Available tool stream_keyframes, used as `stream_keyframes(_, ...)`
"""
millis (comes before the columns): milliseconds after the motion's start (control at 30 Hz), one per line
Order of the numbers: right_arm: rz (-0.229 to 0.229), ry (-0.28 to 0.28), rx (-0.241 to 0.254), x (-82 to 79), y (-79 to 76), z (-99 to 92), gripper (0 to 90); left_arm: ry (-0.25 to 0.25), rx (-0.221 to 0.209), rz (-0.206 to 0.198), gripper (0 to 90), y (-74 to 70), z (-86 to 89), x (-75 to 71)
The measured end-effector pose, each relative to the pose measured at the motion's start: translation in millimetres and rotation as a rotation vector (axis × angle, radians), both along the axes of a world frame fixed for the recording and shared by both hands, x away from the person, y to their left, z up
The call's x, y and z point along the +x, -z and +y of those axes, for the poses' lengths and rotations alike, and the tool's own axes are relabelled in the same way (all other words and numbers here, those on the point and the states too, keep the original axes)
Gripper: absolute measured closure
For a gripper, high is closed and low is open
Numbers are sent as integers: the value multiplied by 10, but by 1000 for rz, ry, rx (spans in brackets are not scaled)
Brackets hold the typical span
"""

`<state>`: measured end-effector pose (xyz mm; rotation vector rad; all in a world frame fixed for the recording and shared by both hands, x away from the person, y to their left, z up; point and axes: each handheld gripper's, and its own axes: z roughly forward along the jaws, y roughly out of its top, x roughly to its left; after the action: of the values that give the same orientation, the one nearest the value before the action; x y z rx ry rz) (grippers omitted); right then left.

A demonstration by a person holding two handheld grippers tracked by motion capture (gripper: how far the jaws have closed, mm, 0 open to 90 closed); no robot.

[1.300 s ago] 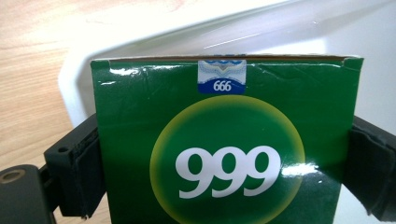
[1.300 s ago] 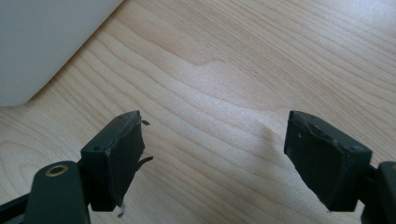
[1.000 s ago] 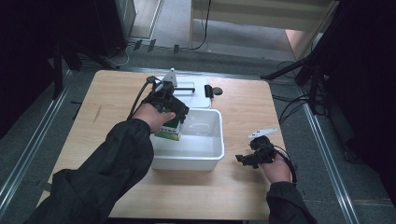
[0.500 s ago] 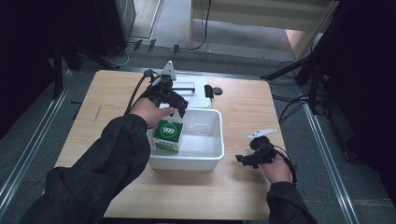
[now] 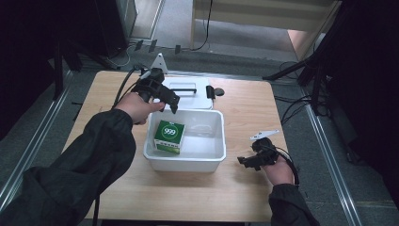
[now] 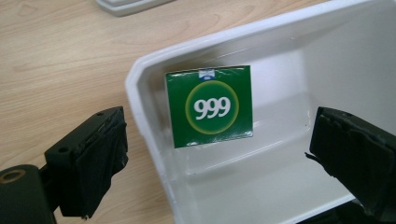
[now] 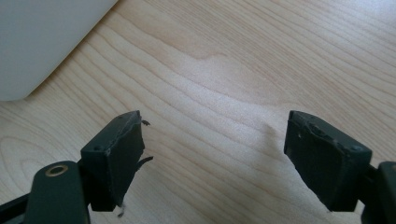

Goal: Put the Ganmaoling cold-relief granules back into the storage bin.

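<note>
Your left gripper [image 5: 170, 104] — jaws spread, nothing between them, having just closed a little — hangs above the far left rim of the white tub [image 5: 214, 162]. Green box [image 5: 169, 136] marked 999: inside the tub, leaning against its left wall. Your right gripper [image 5: 245, 161] — jaws spread wide, empty — sits over the wooden table [image 5: 244, 197], right of the tub.

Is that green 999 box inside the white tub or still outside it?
Inside: the green 999 box stands against the white tub's left wall, free of the left claw.

Wooden table [image 5: 244, 188] bears a white tub [image 5: 186, 162] and white lid [image 5: 188, 92]
</note>
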<state>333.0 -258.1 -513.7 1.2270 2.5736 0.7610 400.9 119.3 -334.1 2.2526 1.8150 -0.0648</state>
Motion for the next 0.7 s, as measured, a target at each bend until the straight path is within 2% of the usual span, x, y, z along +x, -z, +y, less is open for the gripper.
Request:
stream_keyframes(167, 5, 4, 0, -13, 6, -11, 199, 20, 4, -10, 66, -44, 155, -22)
stream_keyframes(400, 10, 12, -1, -34, 11, -30, 198, 45, -14, -24, 66, -61, 334, -71)
stream_keyframes(600, 15, 15, -9, -68, 20, -46, 198, 53, -40, -40, 69, -4, 541, -120)
stream_keyframes(700, 17, 23, -10, -78, 16, -53, 198, 66, -58, -46, 89, 80, 658, -159)
